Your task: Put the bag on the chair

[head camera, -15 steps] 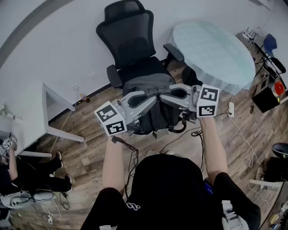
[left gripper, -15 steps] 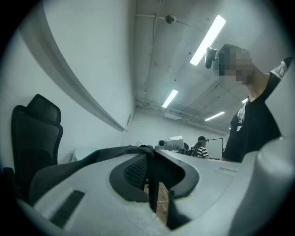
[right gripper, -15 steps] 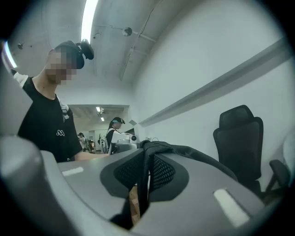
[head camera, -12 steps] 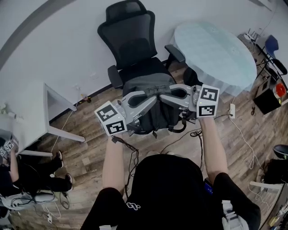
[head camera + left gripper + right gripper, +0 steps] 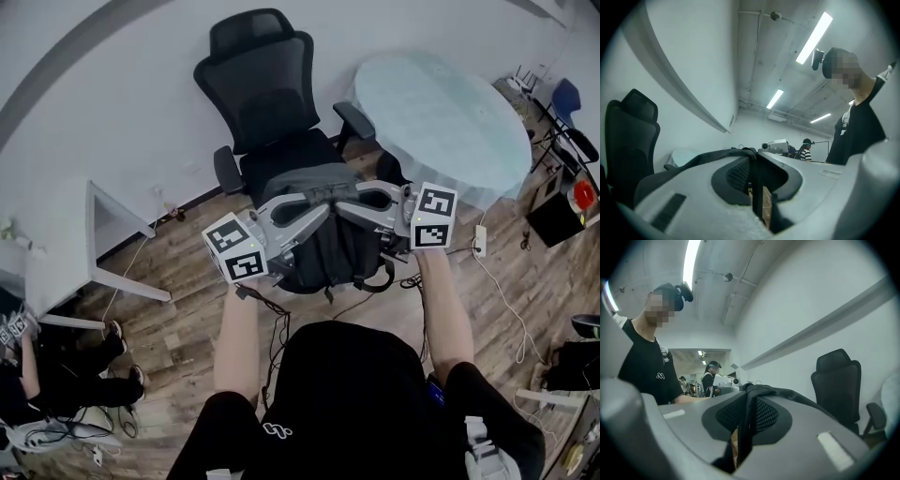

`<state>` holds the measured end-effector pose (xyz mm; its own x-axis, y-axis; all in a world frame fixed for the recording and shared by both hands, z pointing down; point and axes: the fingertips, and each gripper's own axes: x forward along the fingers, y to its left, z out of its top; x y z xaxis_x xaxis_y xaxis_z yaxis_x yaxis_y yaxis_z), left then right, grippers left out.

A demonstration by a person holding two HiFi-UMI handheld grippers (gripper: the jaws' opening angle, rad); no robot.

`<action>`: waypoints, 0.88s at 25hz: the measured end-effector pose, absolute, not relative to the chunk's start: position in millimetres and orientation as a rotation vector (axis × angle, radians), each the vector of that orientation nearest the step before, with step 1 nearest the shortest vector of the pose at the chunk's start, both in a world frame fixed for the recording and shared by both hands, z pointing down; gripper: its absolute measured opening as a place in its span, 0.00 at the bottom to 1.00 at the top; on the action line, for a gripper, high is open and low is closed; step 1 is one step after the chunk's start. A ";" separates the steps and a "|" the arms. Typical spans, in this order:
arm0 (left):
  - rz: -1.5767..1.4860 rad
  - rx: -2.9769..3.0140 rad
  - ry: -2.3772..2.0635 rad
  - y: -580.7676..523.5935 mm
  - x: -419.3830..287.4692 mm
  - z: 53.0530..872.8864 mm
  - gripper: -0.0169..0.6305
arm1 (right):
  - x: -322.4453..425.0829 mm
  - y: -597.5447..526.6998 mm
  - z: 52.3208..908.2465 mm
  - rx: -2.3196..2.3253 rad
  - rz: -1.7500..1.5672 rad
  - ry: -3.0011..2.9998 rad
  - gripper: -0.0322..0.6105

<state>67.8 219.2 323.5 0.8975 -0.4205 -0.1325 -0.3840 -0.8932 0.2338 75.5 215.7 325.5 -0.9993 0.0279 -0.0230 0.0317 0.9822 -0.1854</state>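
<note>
Before the black mesh office chair (image 5: 258, 84), over its seat's front edge, the dark grey fabric backpack (image 5: 323, 239) hangs slack by its top strap (image 5: 754, 187). The left claw (image 5: 316, 199) and right claw (image 5: 354, 199) both pinch this strap. Since the earlier frame, the chair has drifted slightly leftward in the head view.

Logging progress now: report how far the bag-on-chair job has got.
Done: the bag is lifted, the left gripper and right gripper both shut on its top strap. In hand: it hangs at the front of the chair seat. Left: lower it onto the seat and let go.
</note>
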 end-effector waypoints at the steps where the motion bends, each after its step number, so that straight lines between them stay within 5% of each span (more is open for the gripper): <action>1: -0.273 2.858 -0.619 214.3 81.0 322.4 0.09 | 88.7 210.8 324.0 0.050 -0.280 3.109 0.12; 8: -0.296 2.846 -0.631 191.4 122.6 321.7 0.09 | 130.0 188.4 322.0 0.046 -0.247 3.130 0.12; 22: -0.248 2.822 -0.520 25.4 72.2 354.7 0.09 | 79.9 22.6 355.8 -0.066 -0.374 3.059 0.12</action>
